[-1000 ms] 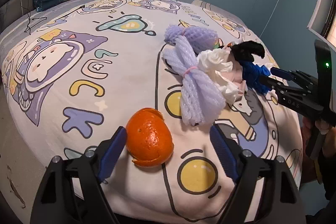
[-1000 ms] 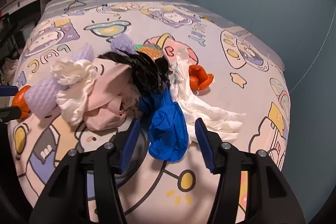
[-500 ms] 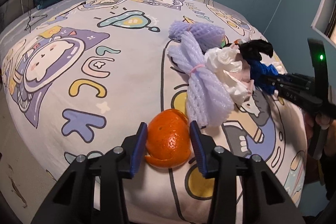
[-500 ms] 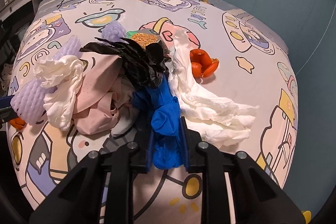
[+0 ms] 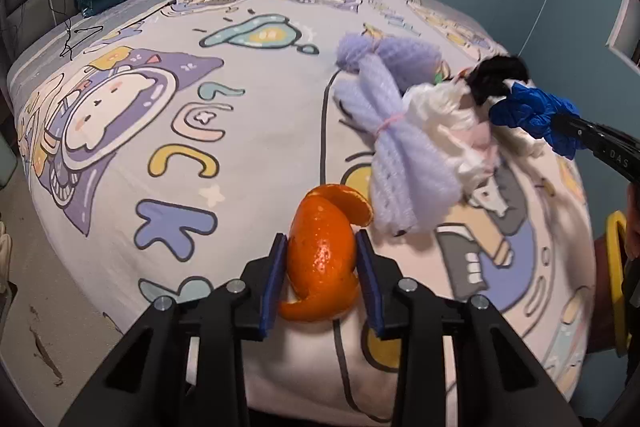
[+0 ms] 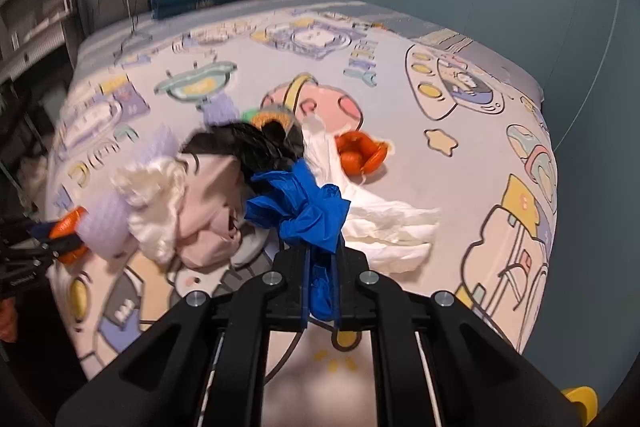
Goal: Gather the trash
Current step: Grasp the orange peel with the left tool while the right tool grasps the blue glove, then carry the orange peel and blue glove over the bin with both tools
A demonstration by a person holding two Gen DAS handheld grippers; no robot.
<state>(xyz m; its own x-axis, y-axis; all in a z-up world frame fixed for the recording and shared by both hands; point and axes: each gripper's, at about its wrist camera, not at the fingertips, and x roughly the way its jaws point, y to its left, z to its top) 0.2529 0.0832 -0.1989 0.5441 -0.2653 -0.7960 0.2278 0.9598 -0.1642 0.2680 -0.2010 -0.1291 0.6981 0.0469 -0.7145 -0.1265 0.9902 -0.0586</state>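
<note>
Left claw [image 5: 322,273] is closing on the orange peel [image 5: 323,259] at the bed's [image 5: 240,155] edge. Right claw [image 6: 322,281] clamps the blue glove [image 6: 304,207]; only its view shows more peel [image 6: 358,157] beyond the tissue [image 6: 384,223].

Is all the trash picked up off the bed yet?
Not yet, and nothing looks put away so far. The left gripper is closing on an orange peel; the right gripper is shut on a blue glove. Left on the bed: purple foam netting, black plastic, white tissue and more orange peel.
</note>
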